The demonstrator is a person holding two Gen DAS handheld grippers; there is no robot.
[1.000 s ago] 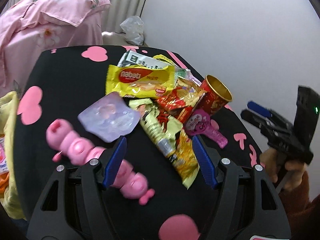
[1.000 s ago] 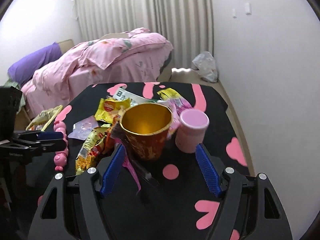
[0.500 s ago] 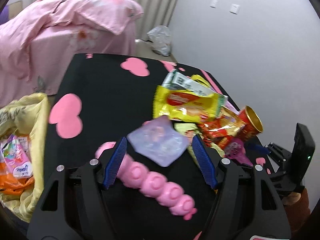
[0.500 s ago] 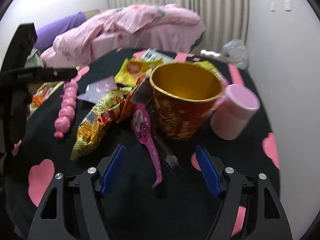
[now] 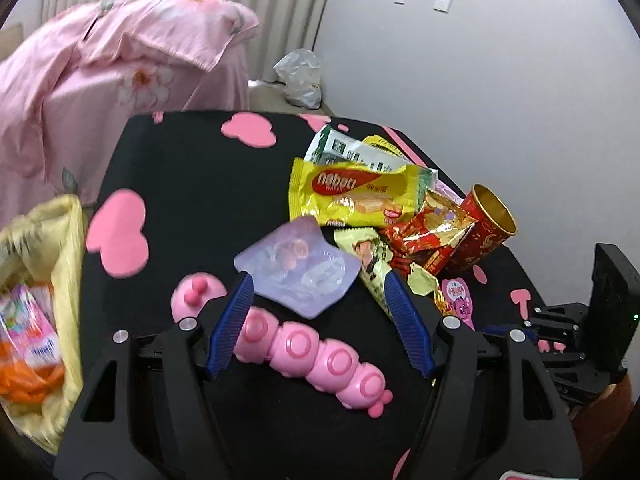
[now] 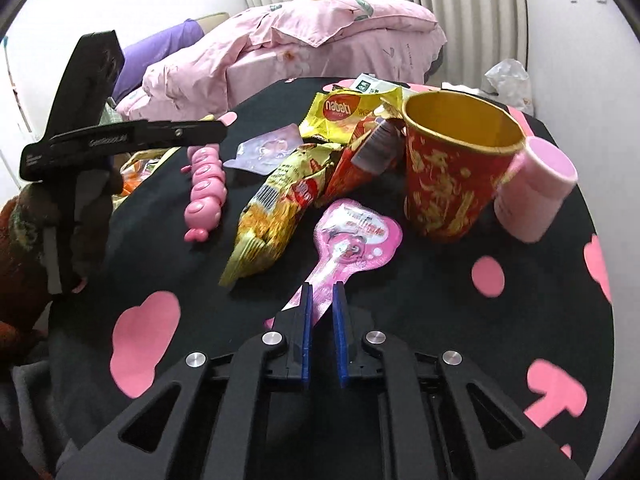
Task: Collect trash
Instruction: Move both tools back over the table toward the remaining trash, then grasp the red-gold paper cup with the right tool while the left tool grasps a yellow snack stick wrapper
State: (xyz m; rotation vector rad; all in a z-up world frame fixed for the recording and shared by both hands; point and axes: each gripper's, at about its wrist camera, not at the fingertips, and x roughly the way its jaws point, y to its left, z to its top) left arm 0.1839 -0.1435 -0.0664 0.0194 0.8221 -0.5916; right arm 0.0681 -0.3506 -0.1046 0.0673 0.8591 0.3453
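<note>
Right gripper [image 6: 321, 300] has just been closing, and its blue pads now pinch the thin tail of the pink lolly wrapper [image 6: 352, 240], which lies flat on the table [image 6: 400, 300] just in front of the cup [image 6: 448, 176]. Left gripper [image 5: 320, 320] hangs with its jaws apart and nothing between the pads, above the pink caterpillar toy [image 5: 312, 352] and the lilac blister pack [image 5: 296, 272].

Black with pink hearts and blobs, the table carries the trash in a loose heap toward its far right side. At its left edge hangs a yellow bag [image 5: 68, 280] with orange and pink packets already inside.

The cup is red paper with gold script and a gold lining, standing tilted against a pink tub [image 6: 536, 192]. Beside it lies a yellow wafer wrapper [image 5: 356, 196] with a red oval reading "nabati"; smaller print on it is too fine to read. A gold-and-yellow snack bag [image 6: 272, 216] shows a barcode, and a crumpled red-and-gold foil wrapper [image 5: 428, 236] rests against the cup. A green-and-white packet [image 5: 344, 148] carries printed blocks that cannot be made out.

The lolly wrapper is glossy pink, round at the head with a cartoon figure and red lettering, illegible here.
</note>
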